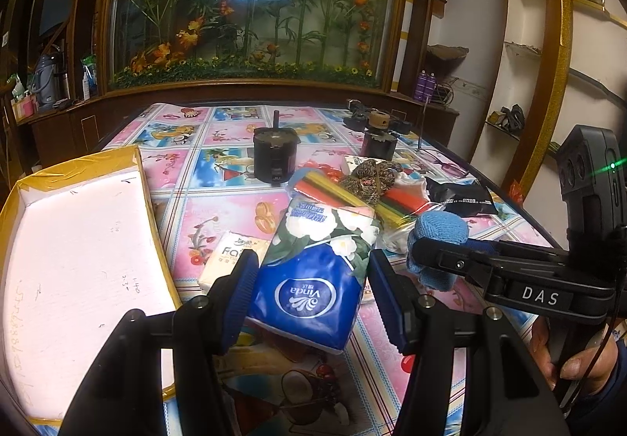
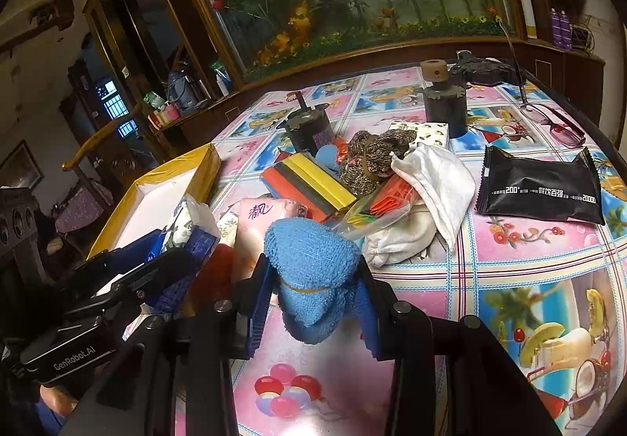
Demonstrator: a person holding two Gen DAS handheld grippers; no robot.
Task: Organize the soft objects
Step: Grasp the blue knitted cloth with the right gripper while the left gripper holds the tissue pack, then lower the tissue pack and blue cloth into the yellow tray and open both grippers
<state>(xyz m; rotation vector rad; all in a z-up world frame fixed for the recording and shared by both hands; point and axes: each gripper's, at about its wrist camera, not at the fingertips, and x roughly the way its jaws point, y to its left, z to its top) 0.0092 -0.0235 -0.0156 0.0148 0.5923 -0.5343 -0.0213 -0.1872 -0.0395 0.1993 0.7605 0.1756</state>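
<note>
My left gripper point(image 1: 309, 271) is shut on a blue Vinda tissue pack point(image 1: 317, 263) and holds it above the table, just right of the yellow-rimmed white box point(image 1: 78, 259). My right gripper point(image 2: 313, 291) is shut on a rolled blue cloth point(image 2: 309, 263) and holds it above the table; the cloth also shows in the left wrist view point(image 1: 439, 236). The two grippers are side by side. The box point(image 2: 156, 200) and the tissue pack point(image 2: 188, 224) show at the left of the right wrist view.
On the table lie a pile with coloured strips point(image 2: 309, 181), a brown knitted bundle point(image 2: 372, 153), white cloths point(image 2: 431, 181), a pink tissue pack point(image 2: 258, 212), a black packet point(image 2: 540, 185), glasses point(image 2: 556, 126) and two dark cylinders point(image 1: 274, 153) point(image 2: 444, 106). A small tissue pack point(image 1: 231, 255) lies by the box.
</note>
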